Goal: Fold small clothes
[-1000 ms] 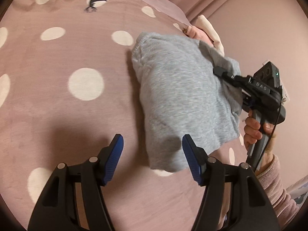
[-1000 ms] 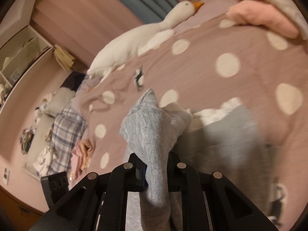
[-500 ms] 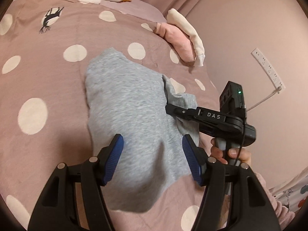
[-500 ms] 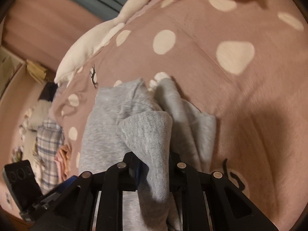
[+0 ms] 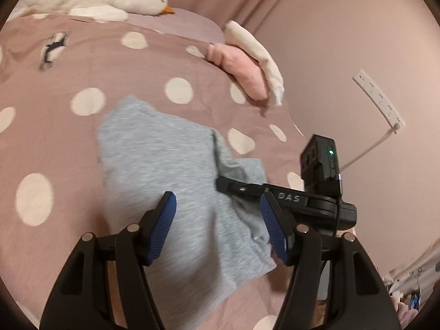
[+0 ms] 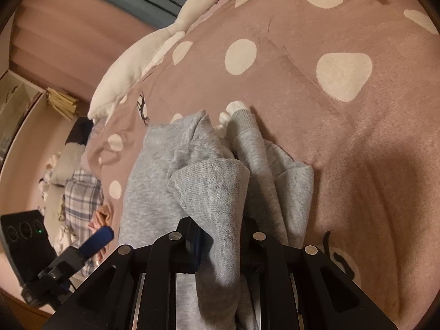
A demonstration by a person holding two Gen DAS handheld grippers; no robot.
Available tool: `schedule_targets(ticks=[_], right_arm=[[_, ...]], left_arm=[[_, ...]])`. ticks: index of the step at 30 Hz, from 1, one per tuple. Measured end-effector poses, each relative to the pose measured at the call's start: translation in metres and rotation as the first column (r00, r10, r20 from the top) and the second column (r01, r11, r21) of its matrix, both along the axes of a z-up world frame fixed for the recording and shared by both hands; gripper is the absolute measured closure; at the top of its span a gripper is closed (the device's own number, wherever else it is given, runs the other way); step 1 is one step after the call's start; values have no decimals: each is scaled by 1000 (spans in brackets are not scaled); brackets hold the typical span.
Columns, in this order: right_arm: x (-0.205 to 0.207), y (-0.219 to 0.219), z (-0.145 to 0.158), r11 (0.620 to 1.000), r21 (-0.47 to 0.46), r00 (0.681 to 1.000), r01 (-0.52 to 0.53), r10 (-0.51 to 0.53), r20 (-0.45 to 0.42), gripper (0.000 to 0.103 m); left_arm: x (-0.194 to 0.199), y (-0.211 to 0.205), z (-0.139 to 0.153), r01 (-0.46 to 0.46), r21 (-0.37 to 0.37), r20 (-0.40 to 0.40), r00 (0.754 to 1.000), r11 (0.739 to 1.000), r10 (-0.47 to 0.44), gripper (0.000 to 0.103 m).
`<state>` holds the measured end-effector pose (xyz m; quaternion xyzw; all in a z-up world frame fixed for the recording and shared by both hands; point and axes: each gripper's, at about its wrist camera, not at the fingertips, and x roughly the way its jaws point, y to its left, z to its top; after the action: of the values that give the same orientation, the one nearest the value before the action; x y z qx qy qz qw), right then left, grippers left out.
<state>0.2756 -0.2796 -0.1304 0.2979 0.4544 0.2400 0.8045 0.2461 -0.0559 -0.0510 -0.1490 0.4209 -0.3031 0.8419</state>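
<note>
I am partway through a fold of the small grey knit garment [image 5: 165, 170], which lies on the dusty-pink bedspread with cream polka dots [image 5: 55, 88], near the middle of the bed in the left wrist view. My right claw [image 6: 220, 236] is pressed together, pinching a ribbed grey edge of that garment; from the left camera its black arm comes in from 3 o'clock onto the cloth. My left claw [image 5: 217, 225] hangs spread over the near part of the garment, its blue pads [image 5: 162, 228] either side of the cloth and gripping nothing.

I judge the next move is to lay the pinched edge across the body of the garment and let go, with the left claw ready to pin or smooth the layer.

Hard to read: the garment's lower end is hidden behind both claws, blur softens its left edge, and I cannot tell which part the ribbed edge is. A white plush goose [image 6: 143, 63] lies towards 11 o'clock in the right view.
</note>
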Motion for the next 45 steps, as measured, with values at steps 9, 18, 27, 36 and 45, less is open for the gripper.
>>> schedule_targets(ticks=[9, 18, 27, 36, 45], right_arm=[[5, -20, -11, 997, 79, 999, 12, -10, -34, 85], [-3, -71, -4, 971, 18, 971, 238, -237, -36, 82], [-63, -27, 54, 976, -206, 977, 69, -25, 210, 82], [-95, 21, 18, 898, -432, 972, -86, 172, 163, 82], [-89, 11, 11, 904, -422, 975, -69, 150, 163, 86]], left_arm=[[25, 2, -37, -65, 53, -72, 995, 996, 69, 51], [29, 3, -38, -60, 57, -89, 994, 997, 65, 51], [32, 0, -39, -56, 60, -94, 994, 997, 62, 51], [33, -1, -43, -48, 58, -109, 993, 997, 55, 51], [24, 0, -40, -54, 73, -104, 993, 996, 61, 50]])
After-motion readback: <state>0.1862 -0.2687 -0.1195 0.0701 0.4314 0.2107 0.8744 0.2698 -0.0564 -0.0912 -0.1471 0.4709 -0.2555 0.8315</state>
